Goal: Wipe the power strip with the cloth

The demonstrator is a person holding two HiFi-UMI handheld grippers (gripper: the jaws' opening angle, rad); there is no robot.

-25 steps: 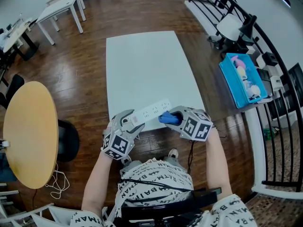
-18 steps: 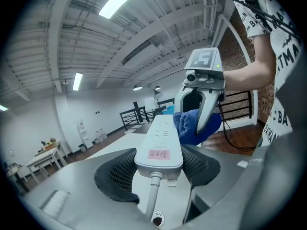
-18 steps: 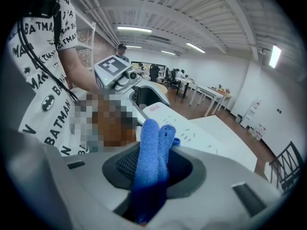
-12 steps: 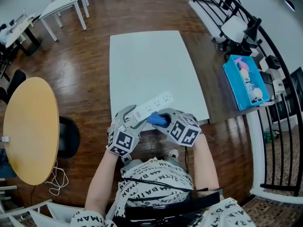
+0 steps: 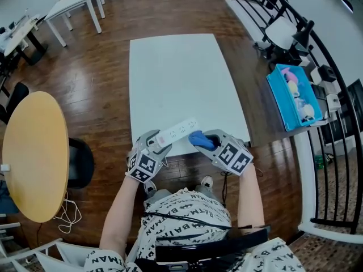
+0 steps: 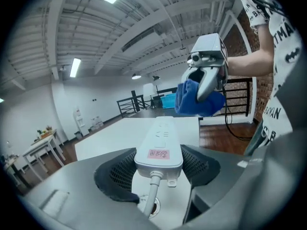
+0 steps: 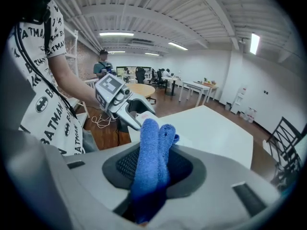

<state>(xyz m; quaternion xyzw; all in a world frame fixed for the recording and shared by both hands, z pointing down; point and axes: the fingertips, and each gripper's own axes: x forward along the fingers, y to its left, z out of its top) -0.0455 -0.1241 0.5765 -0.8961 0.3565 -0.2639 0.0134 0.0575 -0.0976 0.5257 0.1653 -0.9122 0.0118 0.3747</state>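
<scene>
A white power strip [image 5: 175, 132] is held above the near edge of the white table [image 5: 176, 78], slanting up to the right. My left gripper [image 5: 154, 145] is shut on its cord end; in the left gripper view the power strip [image 6: 159, 145] sits between the dark pads, with a pink label near the cord. My right gripper [image 5: 205, 141] is shut on a folded blue cloth [image 5: 199, 139], which sits at the strip's far end. The cloth [image 7: 152, 159] stands upright between the pads in the right gripper view. From the left gripper view the cloth [image 6: 194, 97] hangs above the strip's far end.
A round wooden table [image 5: 34, 152] stands at the left with a black stool [image 5: 82, 163] beside it. A blue bin [image 5: 292, 95] with soft toys sits at the right by a black railing [image 5: 340, 123]. White desks [image 5: 71, 4] stand at the far left.
The cloth slid along the strip toward the cord end, then back out to its far end. Both grippers kept their grips throughout.
</scene>
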